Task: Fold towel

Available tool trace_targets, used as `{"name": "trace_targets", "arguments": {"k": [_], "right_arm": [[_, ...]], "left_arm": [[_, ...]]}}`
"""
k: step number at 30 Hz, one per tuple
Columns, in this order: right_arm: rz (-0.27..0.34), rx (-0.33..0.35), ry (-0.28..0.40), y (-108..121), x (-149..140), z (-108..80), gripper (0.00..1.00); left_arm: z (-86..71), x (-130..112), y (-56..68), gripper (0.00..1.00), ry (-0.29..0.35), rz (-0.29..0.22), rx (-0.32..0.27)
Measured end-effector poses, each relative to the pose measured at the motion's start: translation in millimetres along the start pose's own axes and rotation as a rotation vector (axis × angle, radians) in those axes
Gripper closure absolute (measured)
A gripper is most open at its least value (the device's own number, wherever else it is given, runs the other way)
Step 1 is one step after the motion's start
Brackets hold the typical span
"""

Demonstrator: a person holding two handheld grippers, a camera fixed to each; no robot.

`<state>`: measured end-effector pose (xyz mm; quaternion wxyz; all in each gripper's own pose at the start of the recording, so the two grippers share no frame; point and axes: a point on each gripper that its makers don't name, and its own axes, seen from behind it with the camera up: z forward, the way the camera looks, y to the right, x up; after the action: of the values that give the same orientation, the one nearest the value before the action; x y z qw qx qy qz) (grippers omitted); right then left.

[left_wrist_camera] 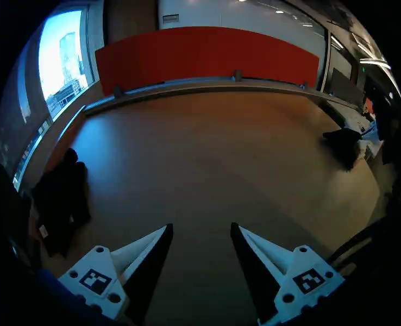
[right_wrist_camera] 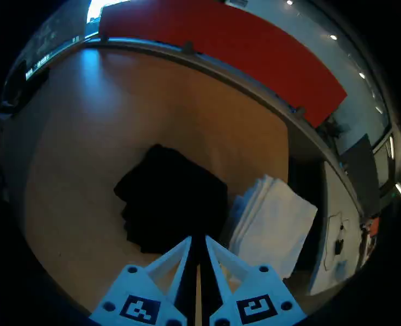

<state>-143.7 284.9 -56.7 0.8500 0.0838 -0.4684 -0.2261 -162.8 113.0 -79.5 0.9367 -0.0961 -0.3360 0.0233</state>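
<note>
A black towel [right_wrist_camera: 170,198] lies in a rumpled, roughly folded heap on the wooden table [right_wrist_camera: 92,136]. My right gripper [right_wrist_camera: 199,240] is at the towel's near edge, its fingers drawn almost together with the dark cloth between the tips. My left gripper [left_wrist_camera: 200,231] hovers open over bare wood, nothing between its fingers [left_wrist_camera: 151,250]. In the left gripper view a dark heap of cloth [left_wrist_camera: 344,142] lies far off at the table's right side.
A stack of folded white towels [right_wrist_camera: 274,223] sits just right of the black towel, near the table's edge. A red partition [left_wrist_camera: 206,54] runs along the far edge. Dark objects [left_wrist_camera: 62,201] stand at the left edge under a window [left_wrist_camera: 64,54].
</note>
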Motion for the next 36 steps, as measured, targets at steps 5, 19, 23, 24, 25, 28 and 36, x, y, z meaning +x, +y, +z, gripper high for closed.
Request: {"name": "trace_targets", "arguments": {"k": [5, 19, 23, 24, 25, 28, 36], "right_arm": [[0.027, 0.014, -0.054, -5, -28, 13.6, 0.95], [0.106, 0.029, -0.157, -13, -73, 40.3, 0.95], [0.112, 0.031, -0.171, -16, -77, 44.2, 0.95], [0.115, 0.028, -0.175, -16, -78, 45.2, 0.95], [0.118, 0.024, -0.181, -16, -79, 46.5, 0.95], [0.134, 0.012, -0.19, -14, -81, 49.4, 0.95], [0.173, 0.005, -0.198, -12, -82, 54.6, 0.96]], "left_arm": [[-1.2, -2, -0.8, 0.23, -0.005, 0.001, 0.007], [-3.4, -6, -2.1, 0.22, -0.019, 0.011, 0.023], [-3.4, -6, -2.3, 0.23, -0.019, 0.011, 0.025], [-3.4, -6, -2.4, 0.23, -0.019, 0.01, 0.026], [-3.4, -5, -2.6, 0.23, -0.019, 0.01, 0.027], [-3.5, -5, -3.2, 0.22, -0.019, 0.009, 0.029], [-3.6, -6, -3.8, 0.22, -0.022, 0.008, 0.034]]}}
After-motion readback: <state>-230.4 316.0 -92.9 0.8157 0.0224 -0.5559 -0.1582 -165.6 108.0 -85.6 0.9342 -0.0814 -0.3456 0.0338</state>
